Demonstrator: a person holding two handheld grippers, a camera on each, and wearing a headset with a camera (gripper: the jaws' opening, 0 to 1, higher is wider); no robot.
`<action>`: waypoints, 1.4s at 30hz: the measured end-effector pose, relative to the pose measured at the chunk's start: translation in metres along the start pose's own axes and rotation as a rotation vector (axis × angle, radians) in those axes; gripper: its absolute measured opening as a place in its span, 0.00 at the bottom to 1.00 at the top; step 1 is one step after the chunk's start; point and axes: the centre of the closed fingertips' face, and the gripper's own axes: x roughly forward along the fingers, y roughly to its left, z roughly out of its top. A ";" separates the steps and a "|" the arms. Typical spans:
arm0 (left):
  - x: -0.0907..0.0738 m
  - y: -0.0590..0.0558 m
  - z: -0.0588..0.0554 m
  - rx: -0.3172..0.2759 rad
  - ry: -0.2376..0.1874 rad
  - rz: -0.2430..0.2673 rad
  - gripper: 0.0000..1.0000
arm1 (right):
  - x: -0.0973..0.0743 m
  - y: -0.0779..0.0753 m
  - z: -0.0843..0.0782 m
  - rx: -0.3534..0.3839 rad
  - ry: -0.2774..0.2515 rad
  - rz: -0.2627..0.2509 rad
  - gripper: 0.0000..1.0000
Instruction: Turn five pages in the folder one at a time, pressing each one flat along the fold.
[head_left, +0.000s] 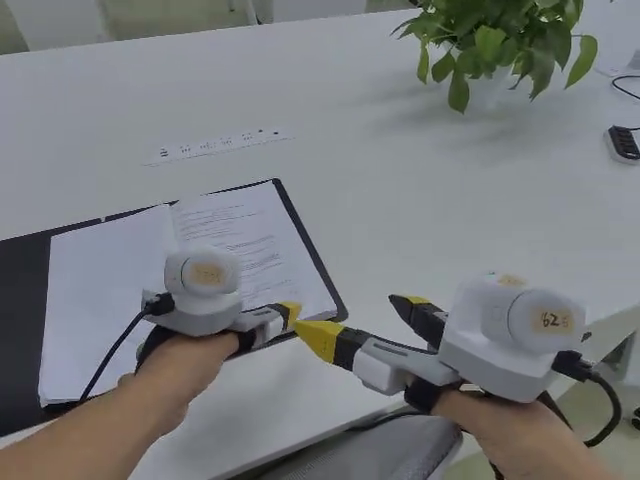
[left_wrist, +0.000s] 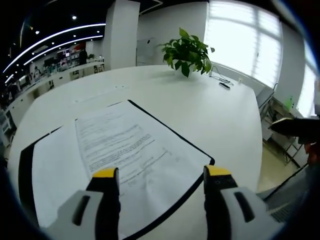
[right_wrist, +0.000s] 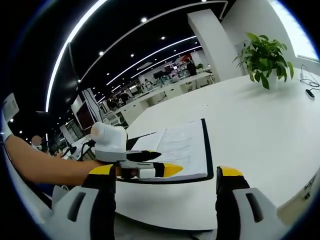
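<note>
Two tongs are in service, one per hand, and both stand wide open with nothing between the jaws. In the left gripper view, the left tongs (left_wrist: 161, 172) sit at the bottom of the frame, with the two yellow-tipped jaws set well apart over the near part of the printed page (left_wrist: 125, 145). We cannot tell whether the tips touch the paper. In the right gripper view, the right tongs (right_wrist: 166, 171) also show a wide gap and point across at the left tongs and the hand (right_wrist: 85, 172) that carries them.

In the head view, the folder (head_left: 20, 300) lies open at lower left of the frame, flat on the white desk (head_left: 420, 190). Its black cover shows as a border around the sheets. A blank white page (head_left: 100, 290) lies left of the fold, with the printed page to its right. The left tongs sit at the folder's near edge, close to its lower right corner. The right tongs are at lower right of the frame, off the folder and over the desk's near edge. One of their yellow tips is just beside the tip of the left tongs.

A potted plant (head_left: 490, 40) stands at upper right of the frame. A socket strip (head_left: 220, 142) lies in the desk beyond the folder.
</note>
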 end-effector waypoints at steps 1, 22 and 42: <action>0.003 0.001 0.000 0.003 0.000 0.008 0.68 | 0.001 0.000 0.000 0.002 0.002 0.002 0.82; 0.031 0.004 -0.013 0.035 -0.131 0.118 0.60 | 0.008 -0.014 -0.013 0.049 0.056 0.015 0.79; 0.026 0.008 -0.013 0.049 -0.198 0.092 0.47 | 0.015 -0.023 -0.020 0.073 0.086 -0.006 0.78</action>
